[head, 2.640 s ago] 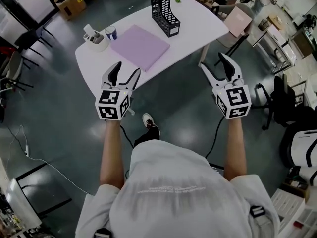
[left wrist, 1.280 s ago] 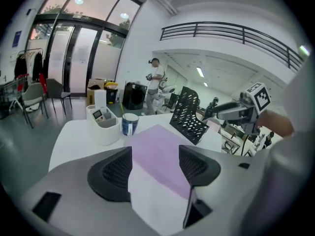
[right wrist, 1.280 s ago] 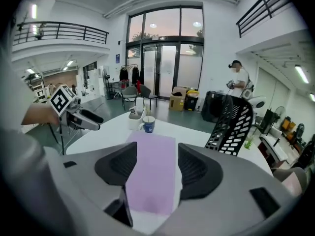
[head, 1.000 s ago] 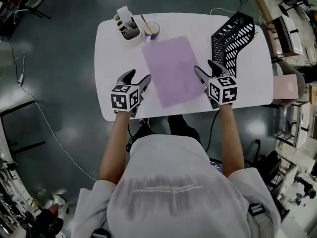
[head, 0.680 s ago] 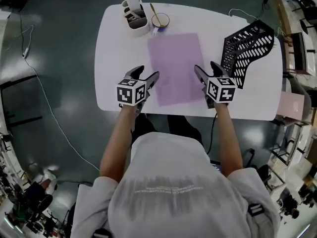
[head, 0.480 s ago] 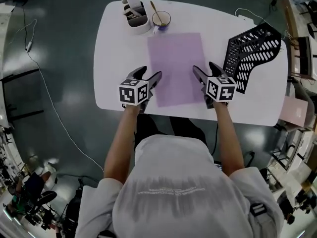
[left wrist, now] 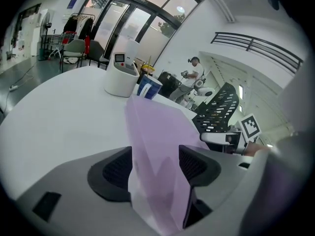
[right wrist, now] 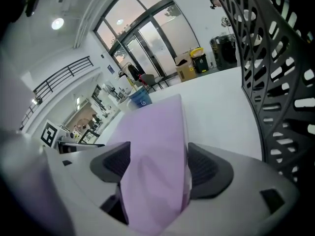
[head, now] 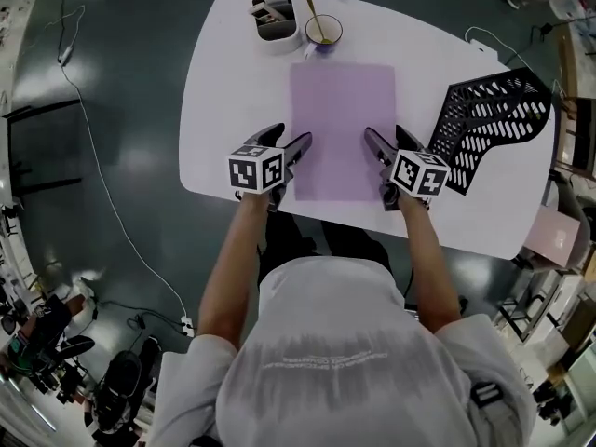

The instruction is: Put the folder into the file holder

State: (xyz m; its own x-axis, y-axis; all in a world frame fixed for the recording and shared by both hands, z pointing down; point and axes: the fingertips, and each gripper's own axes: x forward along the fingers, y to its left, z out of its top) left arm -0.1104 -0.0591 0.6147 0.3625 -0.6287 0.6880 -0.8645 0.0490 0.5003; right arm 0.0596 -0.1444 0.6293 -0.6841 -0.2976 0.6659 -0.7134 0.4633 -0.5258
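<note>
White table fills the upper centre of the head view. Purple folder lies flat on it mid-frame, long side running up the frame. Black mesh file holder sits at the right of the frame, beside the folder and clear of it.

We have the left gripper at the folder's lower-left corner and the right gripper at its lower-right corner, both pointing up-frame.

Left gripper view: jaws apart, folder edge between them, pads not pressing on it. Right gripper view: jaws wide and just been opening, folder corner between them, no clamp.

White desk organiser sits at top of frame, above the folder's upper-left corner. Cup with a stick in it is just right of it.
</note>
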